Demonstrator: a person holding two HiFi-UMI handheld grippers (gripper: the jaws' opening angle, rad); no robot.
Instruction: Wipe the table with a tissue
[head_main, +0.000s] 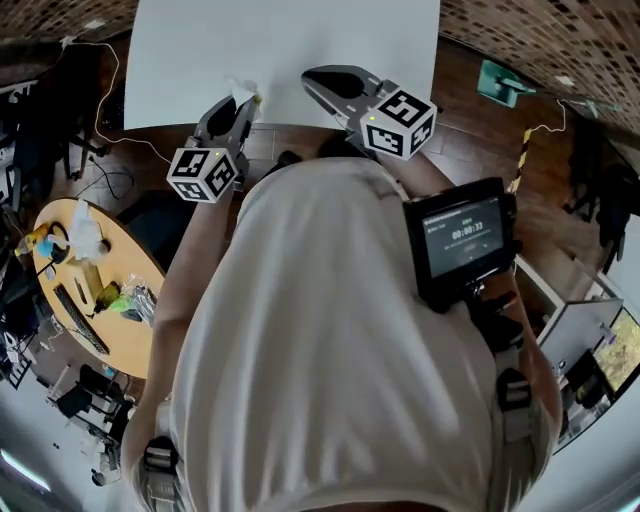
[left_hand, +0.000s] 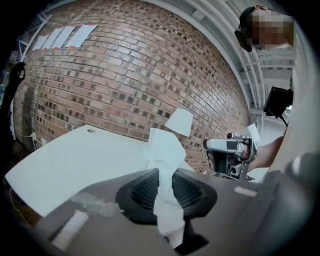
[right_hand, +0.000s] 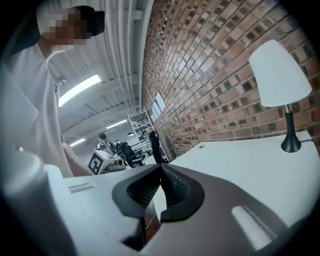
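Observation:
A crumpled white tissue (head_main: 243, 92) sticks out of my left gripper (head_main: 238, 110), which is shut on it above the near edge of the white table (head_main: 290, 40). In the left gripper view the tissue (left_hand: 164, 155) is pinched between the dark pads and hangs down behind them, with the table (left_hand: 75, 160) below and ahead. My right gripper (head_main: 310, 82) is held beside it over the same edge. In the right gripper view its jaws (right_hand: 161, 169) meet at the tips with nothing between them.
A white-shaded lamp (right_hand: 280, 75) stands on the table against the brick wall (left_hand: 125, 75). A round wooden table (head_main: 95, 300) with clutter is at the left on the wooden floor. A black screen device (head_main: 462, 240) hangs at the person's right side.

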